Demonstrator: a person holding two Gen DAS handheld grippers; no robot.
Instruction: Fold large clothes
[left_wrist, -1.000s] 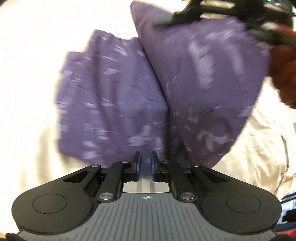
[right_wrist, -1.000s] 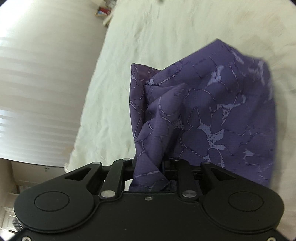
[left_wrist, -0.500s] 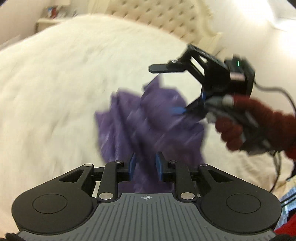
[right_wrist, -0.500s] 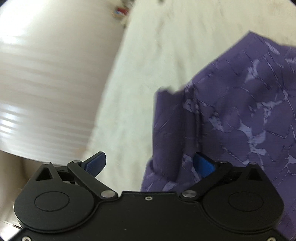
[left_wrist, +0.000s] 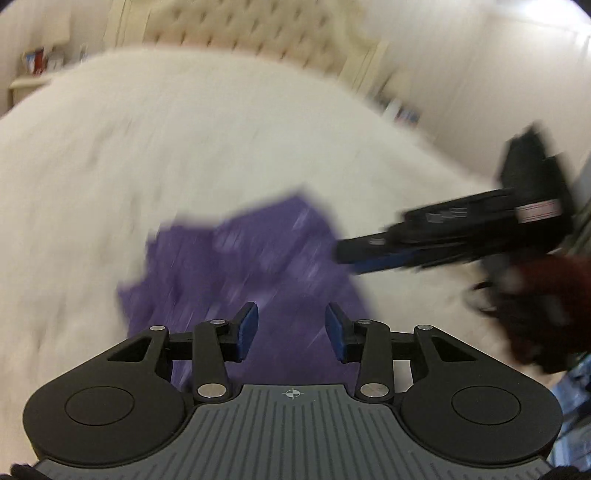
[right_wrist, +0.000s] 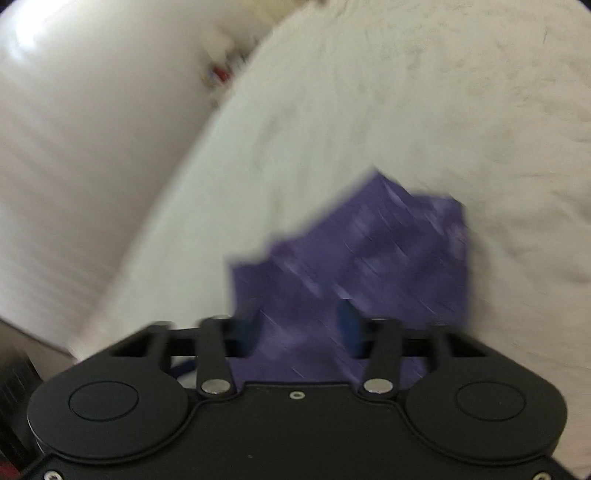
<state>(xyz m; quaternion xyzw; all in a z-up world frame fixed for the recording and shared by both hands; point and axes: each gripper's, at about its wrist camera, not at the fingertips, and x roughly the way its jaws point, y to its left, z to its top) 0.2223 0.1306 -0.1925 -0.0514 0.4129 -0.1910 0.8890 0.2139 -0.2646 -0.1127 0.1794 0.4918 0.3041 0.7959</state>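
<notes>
Purple patterned fabric garment (left_wrist: 236, 266) lies bunched near the white bed's (left_wrist: 110, 184) near edge, released between folds; my left gripper (left_wrist: 291, 326) is opening empty, right gripper (right_wrist: 301, 325) closing on nothing; next I'd judge re-gripping an edge.

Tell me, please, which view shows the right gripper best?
The left wrist view: it shows the right gripper from the side, above the purple cloth, held by a hand in a dark red sleeve. The right wrist view shows only its own blurred fingers, closing, with nothing visibly pinched.
</notes>
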